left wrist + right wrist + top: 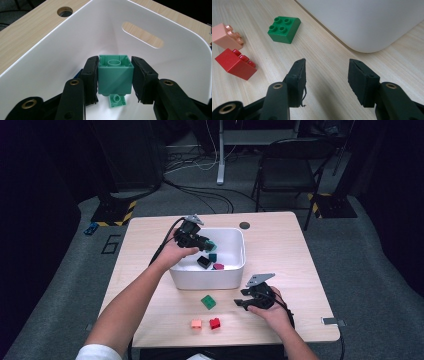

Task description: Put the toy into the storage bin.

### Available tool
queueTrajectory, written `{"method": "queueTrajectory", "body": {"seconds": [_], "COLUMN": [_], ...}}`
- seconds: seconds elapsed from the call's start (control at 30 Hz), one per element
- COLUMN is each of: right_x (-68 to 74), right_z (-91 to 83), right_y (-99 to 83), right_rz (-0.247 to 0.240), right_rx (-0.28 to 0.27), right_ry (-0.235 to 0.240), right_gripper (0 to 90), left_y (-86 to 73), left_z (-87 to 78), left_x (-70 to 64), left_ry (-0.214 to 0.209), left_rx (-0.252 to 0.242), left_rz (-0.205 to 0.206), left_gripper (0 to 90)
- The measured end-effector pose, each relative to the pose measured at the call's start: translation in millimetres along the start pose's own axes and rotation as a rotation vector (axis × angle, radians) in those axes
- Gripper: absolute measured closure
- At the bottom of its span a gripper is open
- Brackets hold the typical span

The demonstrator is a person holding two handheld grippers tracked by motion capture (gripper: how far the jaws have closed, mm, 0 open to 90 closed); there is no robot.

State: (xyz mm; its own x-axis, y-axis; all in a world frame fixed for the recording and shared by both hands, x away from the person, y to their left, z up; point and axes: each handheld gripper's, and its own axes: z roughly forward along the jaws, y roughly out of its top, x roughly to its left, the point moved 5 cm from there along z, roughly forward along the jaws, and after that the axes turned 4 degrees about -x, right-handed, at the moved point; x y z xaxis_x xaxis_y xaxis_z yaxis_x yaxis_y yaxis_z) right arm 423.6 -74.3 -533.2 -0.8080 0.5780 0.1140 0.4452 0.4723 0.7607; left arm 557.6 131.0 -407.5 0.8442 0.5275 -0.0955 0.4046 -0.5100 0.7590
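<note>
Teal brick [115, 76] clamped in left gripper [114, 77] over white bin [235, 270]; several bricks already binned. Right gripper [325, 75] held apart, empty. Green brick [284, 29], red brick [235, 63], pink brick [225, 35] left on table [280, 250].

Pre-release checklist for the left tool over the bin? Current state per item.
1. Left tool clamps the teal block on both sides: ok.
2. Block is inside the white bin walls: ok.
3. Drop zone below: a second teal block lies directly under, may stack or bounce: not ok.
4. Height above the bin floor: cannot tell.
5. Right tool open, empty, outside the bin: ok.
6. Green block, red block, pink block wait on the table: ok.
</note>
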Motion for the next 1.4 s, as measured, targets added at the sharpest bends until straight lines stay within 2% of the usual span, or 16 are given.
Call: {"method": "queueTrajectory", "body": {"seconds": [0.27,0.37,0.63,0.77,0.87,0.97,1.13,1.4], "right_x": [0.6,0.5,-1.0,-0.9,-2.0,-2.6,-2.6,-3.3], "right_z": [1.4,1.5,1.7,1.1,1.6,2.2,1.7,2.7], "right_y": [-0.3,-0.4,0.0,0.1,-0.2,-0.6,-0.6,-1.2], "right_rz": [0.001,0.004,0.006,0.002,0.002,0.005,0.008,0.011], "right_rx": [0.005,0.005,0.000,0.000,-0.001,0.002,0.001,0.005], "right_ry": [0.004,0.005,0.006,0.008,0.007,0.008,0.003,0.003], "right_gripper": [48.3,48.3,48.3,48.3,48.3,48.2,48.2,48.2], "left_y": [-2.5,-4.4,-5.8,-6.1,-4.9,0.2,6.8,8.9], "left_z": [18.7,25.2,40.8,41.1,35.9,24.3,-6.8,-43.8], "left_x": [8.7,11.0,4.8,2.0,0.7,-3.3,-13.2,-32.8], "left_ry": [0.003,0.019,0.036,0.032,0.045,0.045,0.023,0.011], "left_rx": [0.023,0.047,0.079,0.086,0.085,0.051,-0.014,-0.048], "left_rz": [-0.017,-0.013,-0.006,-0.003,0.003,0.014,0.017,0.060], "left_gripper": [58.7,58.7,58.3,53.9,53.8,53.8,51.5,51.7]}}
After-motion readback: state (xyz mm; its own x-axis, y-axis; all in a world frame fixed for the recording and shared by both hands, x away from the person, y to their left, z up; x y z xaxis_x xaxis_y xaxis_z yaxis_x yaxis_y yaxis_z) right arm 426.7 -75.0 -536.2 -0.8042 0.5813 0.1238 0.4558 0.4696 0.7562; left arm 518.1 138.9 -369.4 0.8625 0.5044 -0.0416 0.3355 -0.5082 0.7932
